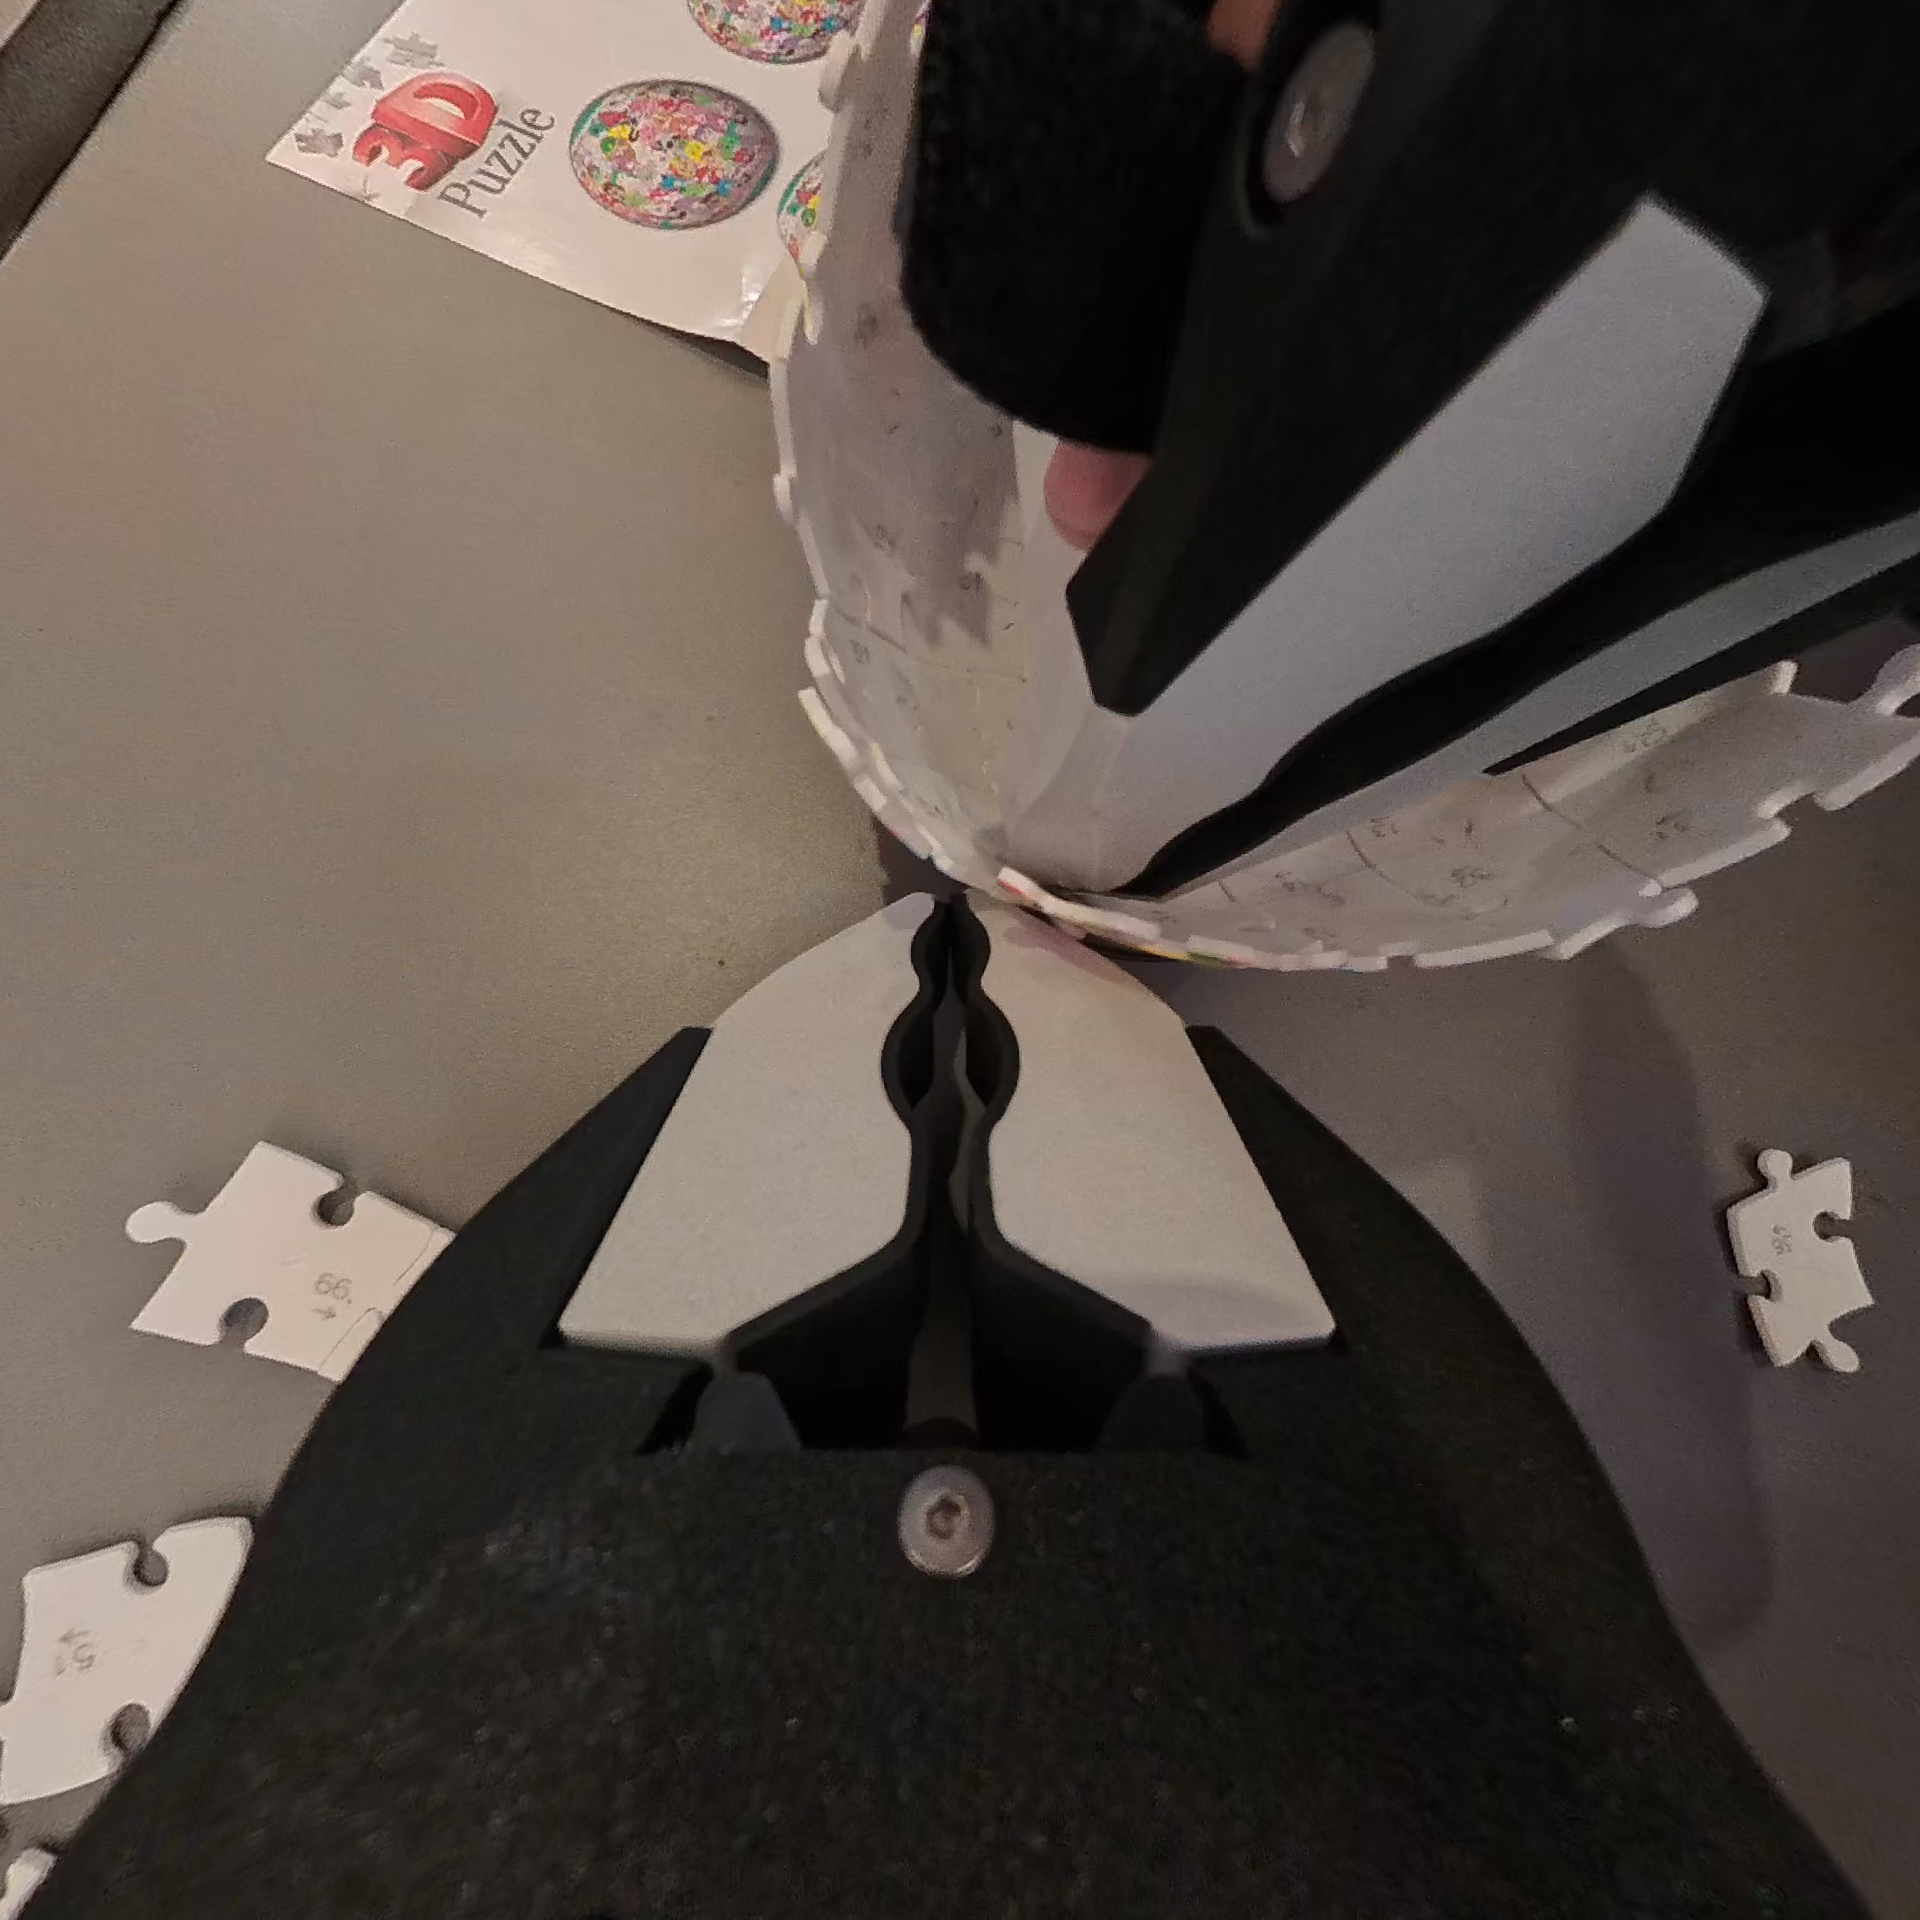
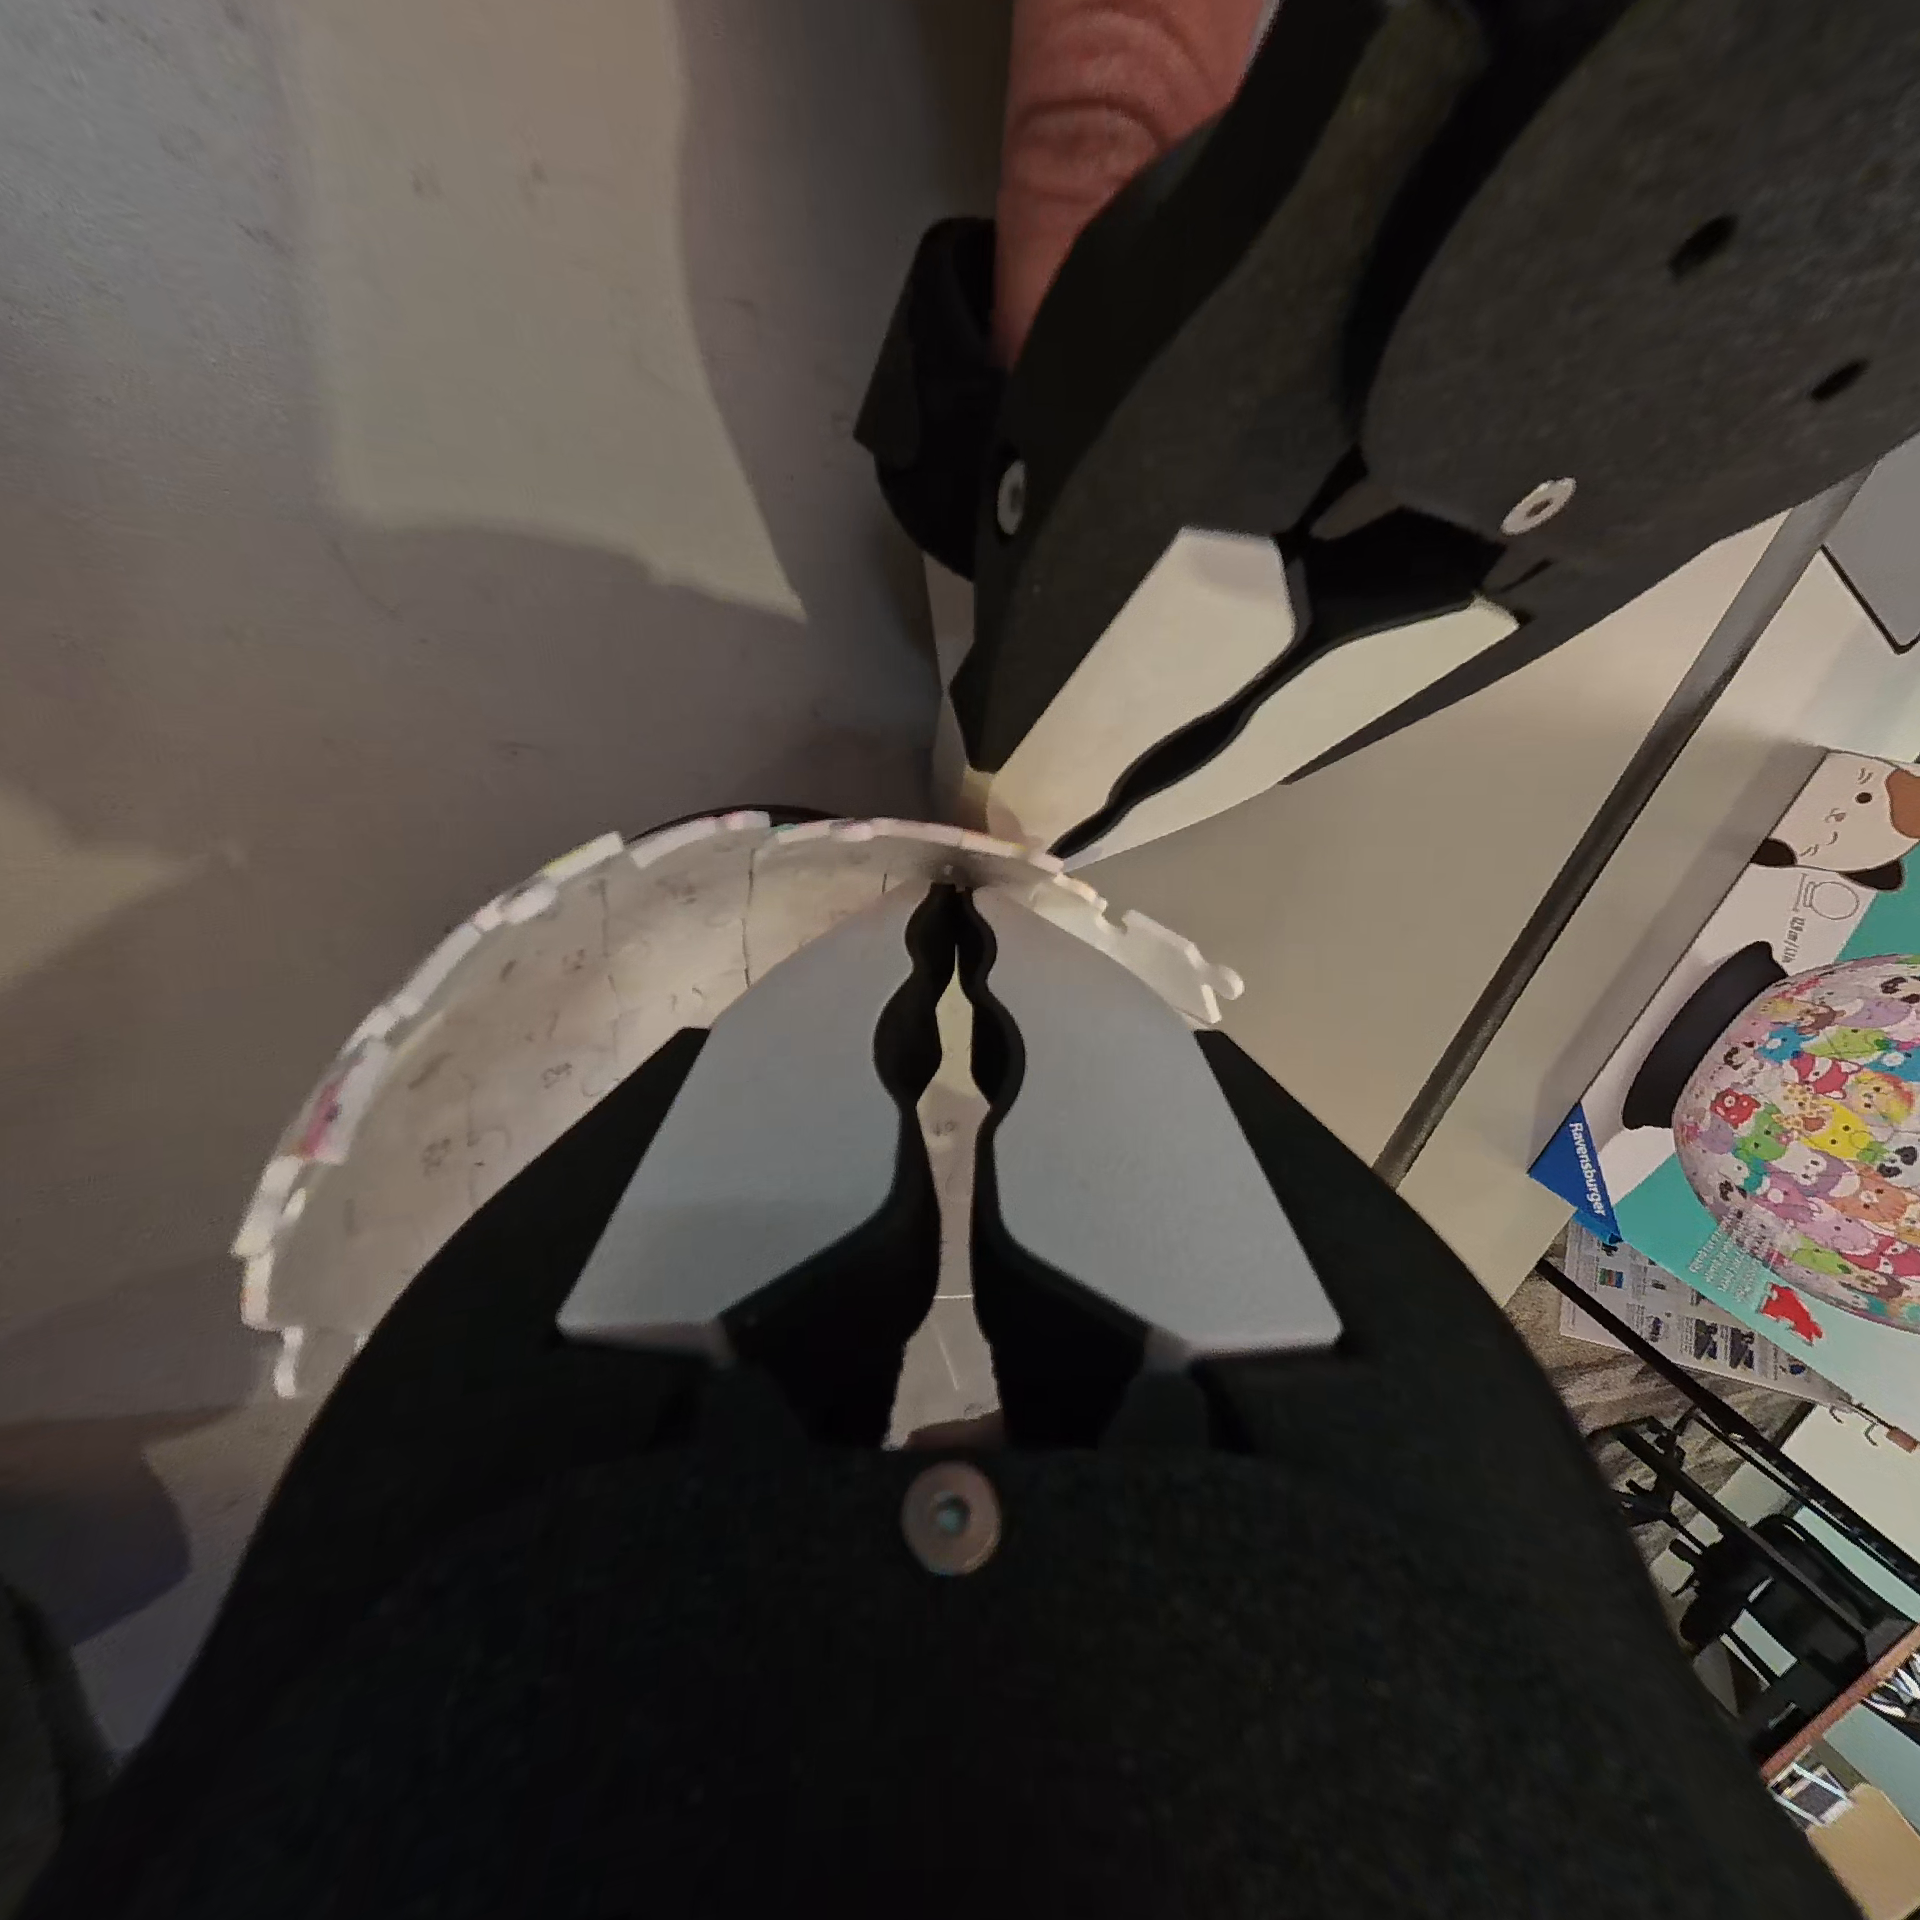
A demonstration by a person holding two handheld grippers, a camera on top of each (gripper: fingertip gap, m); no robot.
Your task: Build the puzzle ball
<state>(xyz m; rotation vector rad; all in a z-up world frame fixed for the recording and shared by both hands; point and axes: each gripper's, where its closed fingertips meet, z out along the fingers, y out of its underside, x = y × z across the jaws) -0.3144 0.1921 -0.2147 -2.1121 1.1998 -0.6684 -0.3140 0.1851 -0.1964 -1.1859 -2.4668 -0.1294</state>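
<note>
The partly built puzzle ball point(image 1: 904, 582) is a curved white shell with its numbered inner side facing me. My left gripper point(image 1: 951, 914) is shut, its tips pinching the shell's rim from below. My right gripper point(image 1: 1039, 868) comes in from the upper right and is shut on the same stretch of rim. In the right wrist view the shell point(image 2: 520, 1049) curves off to the left. There my right gripper point(image 2: 956, 896) pinches the rim, and the left gripper point(image 2: 1039, 844) meets it from the upper right. The two sets of tips almost touch. The shell is lifted off the table.
Loose white pieces lie on the grey table at the left point(image 1: 281, 1268), lower left point(image 1: 94, 1662) and right point(image 1: 1803, 1257). An instruction sheet point(image 1: 520, 156) lies at the back. The puzzle box point(image 2: 1766, 1143) stands at the right. A gloved hand point(image 1: 1039, 208) holds the right gripper. My two grippers' fingertips are within a few centimetres of each other.
</note>
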